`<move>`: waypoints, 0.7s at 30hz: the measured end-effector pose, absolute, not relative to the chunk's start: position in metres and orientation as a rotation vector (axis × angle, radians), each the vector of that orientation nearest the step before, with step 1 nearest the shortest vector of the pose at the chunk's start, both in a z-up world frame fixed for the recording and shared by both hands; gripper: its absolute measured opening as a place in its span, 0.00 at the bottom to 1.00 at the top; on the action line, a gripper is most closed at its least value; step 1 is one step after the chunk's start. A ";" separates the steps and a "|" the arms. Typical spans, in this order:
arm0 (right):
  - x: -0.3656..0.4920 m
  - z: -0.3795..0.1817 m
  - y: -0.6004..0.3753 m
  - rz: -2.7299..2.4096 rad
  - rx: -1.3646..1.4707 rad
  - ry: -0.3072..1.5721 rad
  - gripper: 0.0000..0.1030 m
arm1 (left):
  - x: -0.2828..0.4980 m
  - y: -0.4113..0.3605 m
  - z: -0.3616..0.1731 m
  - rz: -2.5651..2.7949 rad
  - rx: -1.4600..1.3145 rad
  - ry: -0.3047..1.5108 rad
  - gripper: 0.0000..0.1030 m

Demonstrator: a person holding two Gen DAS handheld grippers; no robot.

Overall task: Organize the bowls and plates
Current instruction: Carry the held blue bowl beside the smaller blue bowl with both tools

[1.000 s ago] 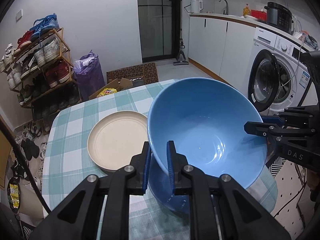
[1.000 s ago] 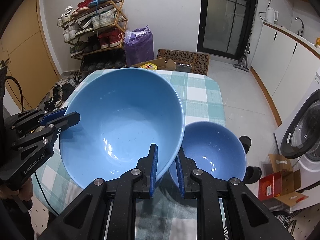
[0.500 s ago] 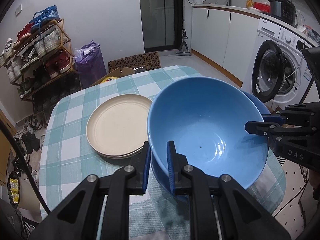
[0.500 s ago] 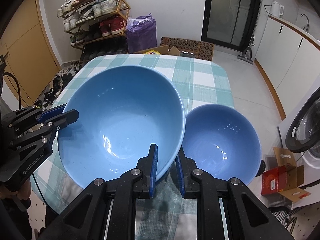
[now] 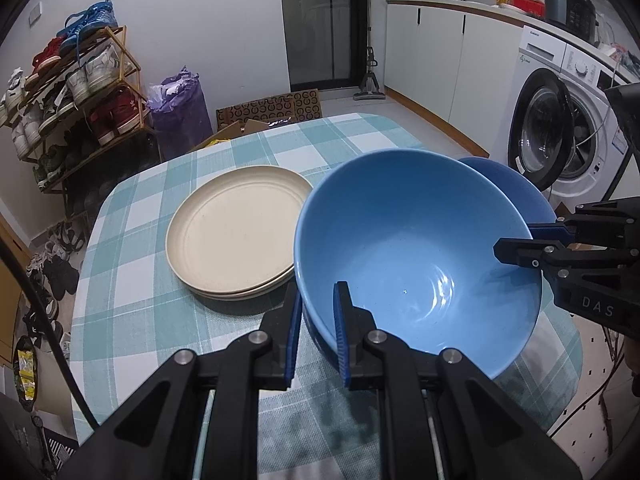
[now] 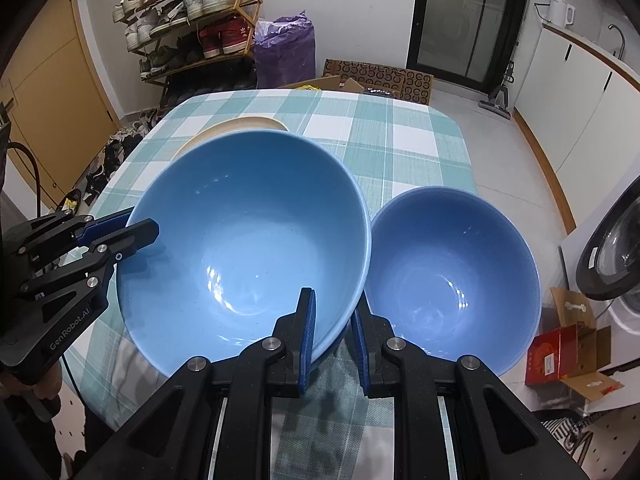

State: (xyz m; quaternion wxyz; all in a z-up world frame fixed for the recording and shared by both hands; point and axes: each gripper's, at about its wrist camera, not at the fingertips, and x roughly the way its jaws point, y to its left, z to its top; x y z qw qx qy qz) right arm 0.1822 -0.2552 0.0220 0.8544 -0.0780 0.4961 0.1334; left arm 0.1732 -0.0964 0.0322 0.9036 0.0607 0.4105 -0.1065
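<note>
A large light-blue bowl (image 5: 420,256) (image 6: 248,248) hangs low over the checked tablecloth (image 5: 132,208), held by both grippers. My left gripper (image 5: 318,300) is shut on its near rim, one pad inside and one outside; the right wrist view shows that gripper (image 6: 140,222) on the bowl's left edge. My right gripper (image 6: 332,308) is shut on the opposite rim and appears in the left wrist view (image 5: 516,240) at the right. Whether the bowl touches the cloth is hidden. A smaller, darker blue bowl (image 6: 452,272) (image 5: 508,184) stands beside it. Stacked cream plates (image 5: 236,232) (image 6: 236,128) lie on the other side.
The table's far half (image 6: 420,152) shows only cloth. Beyond it are a shoe rack (image 5: 72,92), a purple bag (image 5: 180,108) and cardboard boxes (image 6: 380,78) on the floor. A washing machine (image 5: 560,136) stands to the right, with a red box (image 6: 560,352) on the floor.
Both grippers have come down with the large bowl toward the table. The plates and the smaller bowl now show more fully beside it. Neither grip has changed.
</note>
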 end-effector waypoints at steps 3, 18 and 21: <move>0.183 0.020 -0.254 0.279 -0.172 1.047 0.17 | 0.173 -0.096 0.030 -0.219 0.125 0.852 0.13; 0.184 0.004 -0.245 0.260 -0.221 1.071 0.17 | 0.177 -0.096 0.012 -0.206 0.147 0.886 0.13; 0.184 0.001 -0.245 0.258 -0.228 1.076 0.17 | 0.178 -0.097 0.009 -0.203 0.155 0.890 0.13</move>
